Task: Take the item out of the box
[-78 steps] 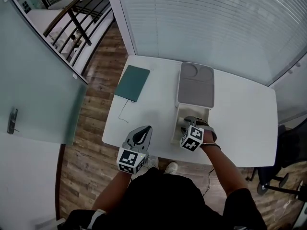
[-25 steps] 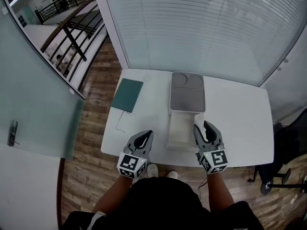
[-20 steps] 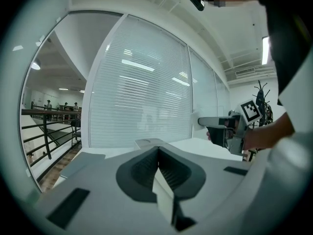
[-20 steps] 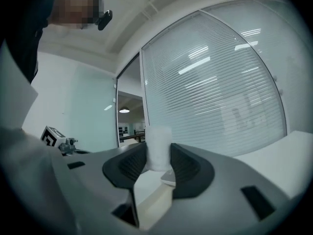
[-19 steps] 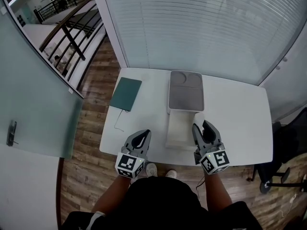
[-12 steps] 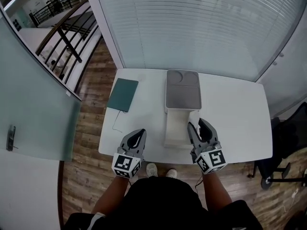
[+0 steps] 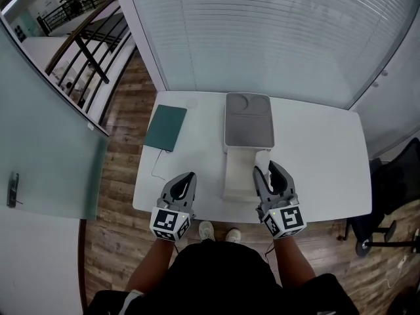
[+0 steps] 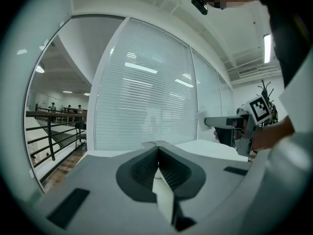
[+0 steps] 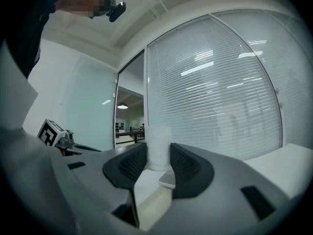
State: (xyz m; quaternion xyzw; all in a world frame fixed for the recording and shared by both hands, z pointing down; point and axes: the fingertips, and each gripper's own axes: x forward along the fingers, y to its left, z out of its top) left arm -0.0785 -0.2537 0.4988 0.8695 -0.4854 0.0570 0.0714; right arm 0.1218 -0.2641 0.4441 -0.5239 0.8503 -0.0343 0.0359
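White item (image 9: pixel 158 148) is gripped between the fingers (image 9: pixel 128 166) of the right gripper (image 7: pixel 266 169) and held up in the air by the right side of the open white box (image 7: pixel 237 176), toward the surface's (image 7: pixel 321 169) near edge. The box's grey lid (image 7: pixel 249 120) is laid open toward the far edge. The left gripper (image 7: pixel 189 176) is held at the near edge, left of the box; its fingers (image 8: pixel 142 168) are pressed together with nothing between them. A green notebook (image 7: pixel 165 128) is seen toward the far-left corner, with a thin cable (image 7: pixel 156 166) beside it.
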